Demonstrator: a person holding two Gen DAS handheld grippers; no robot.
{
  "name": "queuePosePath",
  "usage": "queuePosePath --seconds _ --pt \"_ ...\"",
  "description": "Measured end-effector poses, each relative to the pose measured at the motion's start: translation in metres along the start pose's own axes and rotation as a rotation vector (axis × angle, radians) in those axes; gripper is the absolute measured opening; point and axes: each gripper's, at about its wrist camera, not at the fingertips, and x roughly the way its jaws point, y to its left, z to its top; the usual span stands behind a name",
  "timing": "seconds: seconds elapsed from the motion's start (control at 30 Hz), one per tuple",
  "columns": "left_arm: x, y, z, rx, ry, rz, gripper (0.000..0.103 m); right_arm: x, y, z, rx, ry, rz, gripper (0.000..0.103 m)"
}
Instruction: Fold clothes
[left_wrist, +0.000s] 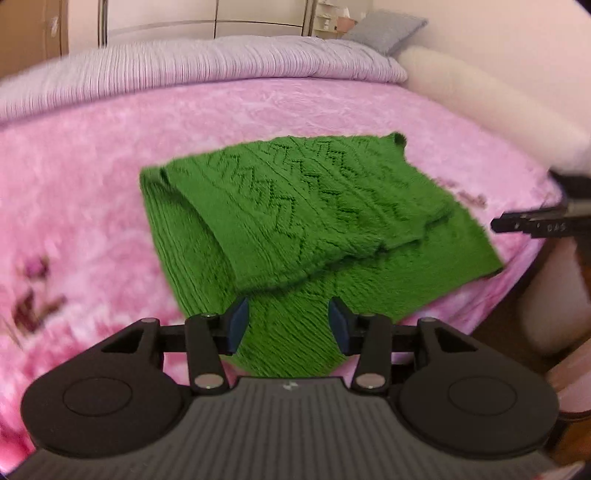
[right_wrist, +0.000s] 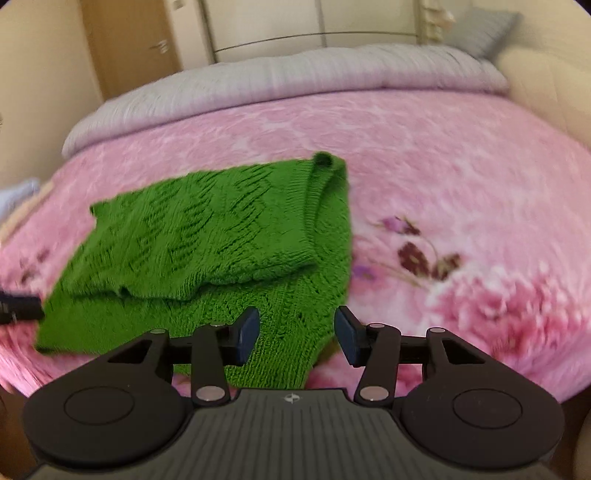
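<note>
A green knitted sweater (left_wrist: 295, 221) lies on a pink flowered blanket (left_wrist: 92, 192), its top half folded down over the lower half. My left gripper (left_wrist: 288, 325) hovers over the near edge of the knit, open, with nothing pinched between its blue pads. In the right wrist view the same sweater (right_wrist: 207, 251) shows its ribbed collar towards the right. My right gripper (right_wrist: 297, 334) stands open above the sweater's near right corner, holding nothing. The right gripper's black tip (left_wrist: 524, 223) pokes in at the left view's right edge, and the left gripper's tip (right_wrist: 18, 306) shows at the right view's left edge.
The pink blanket (right_wrist: 461, 184) covers a bed. A lilac striped duvet (left_wrist: 221, 62) lies bunched along the far side, with a grey pillow (left_wrist: 388, 29) behind it. Cream padded bed edge (left_wrist: 480, 92) runs on the right. Wardrobe doors (right_wrist: 129, 44) stand beyond.
</note>
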Motion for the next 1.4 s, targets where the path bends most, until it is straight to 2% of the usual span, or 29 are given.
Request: queuePosePath --seconds 0.1,0.27,0.43,0.47,0.5,0.53,0.57,0.6,0.63,0.77,0.87,1.03,1.13,1.17,1.23,1.27,1.33,1.4 --pt "0.009 -0.017 0.000 0.148 0.009 0.085 0.042 0.015 0.010 0.000 -0.127 0.007 -0.050 0.049" --pt "0.034 -0.038 0.002 0.367 0.029 0.159 0.042 0.037 0.016 0.009 -0.303 -0.012 -0.087 0.049" --pt "0.058 -0.049 -0.002 0.560 0.048 0.208 0.043 0.064 0.038 0.004 -0.698 -0.029 -0.189 0.056" --pt "0.061 -0.051 -0.002 0.593 0.047 0.209 0.039 0.072 0.042 0.001 -0.766 -0.026 -0.205 0.056" --pt "0.063 -0.051 -0.002 0.603 0.046 0.197 0.026 0.079 0.044 -0.001 -0.814 -0.023 -0.212 0.056" --pt "0.064 -0.049 -0.001 0.590 0.042 0.179 0.020 0.084 0.045 -0.002 -0.843 -0.027 -0.211 0.050" --pt "0.063 -0.046 0.000 0.564 0.034 0.166 0.017 0.085 0.046 0.000 -0.842 -0.025 -0.201 0.042" --pt "0.062 -0.044 0.001 0.539 0.027 0.154 0.012 0.086 0.046 0.003 -0.835 -0.021 -0.189 0.012" --pt "0.059 -0.041 0.002 0.512 0.018 0.143 0.010 0.087 0.047 0.006 -0.829 -0.018 -0.177 0.006" --pt "0.034 -0.030 -0.001 0.406 -0.021 0.109 0.009 0.055 0.033 0.013 -0.717 -0.092 -0.180 0.005" --pt "0.022 -0.028 -0.014 0.387 -0.013 0.094 0.009 0.026 0.022 0.001 -0.638 -0.107 -0.166 0.004" --pt "0.020 -0.036 -0.030 0.393 -0.008 0.118 0.009 0.025 0.021 -0.027 -0.605 -0.044 -0.169 0.004" --pt "0.021 -0.041 -0.027 0.403 0.001 0.122 0.010 0.035 0.020 -0.027 -0.580 -0.021 -0.172 0.005" --pt "0.021 -0.041 -0.025 0.409 0.012 0.114 0.013 0.037 0.020 -0.025 -0.573 -0.011 -0.172 0.006" --pt "0.017 -0.038 -0.025 0.393 0.036 0.084 0.016 0.037 0.023 -0.023 -0.589 0.011 -0.175 0.027" --pt "0.012 -0.034 -0.022 0.353 0.044 0.055 0.016 0.034 0.020 -0.022 -0.574 0.021 -0.173 0.032" --pt "0.000 -0.023 -0.014 0.239 0.041 -0.015 0.017 0.027 0.007 -0.015 -0.497 0.044 -0.149 0.037" --pt "-0.010 -0.011 -0.001 0.115 0.014 -0.078 0.017 0.019 -0.016 -0.002 -0.324 0.059 -0.089 0.038"
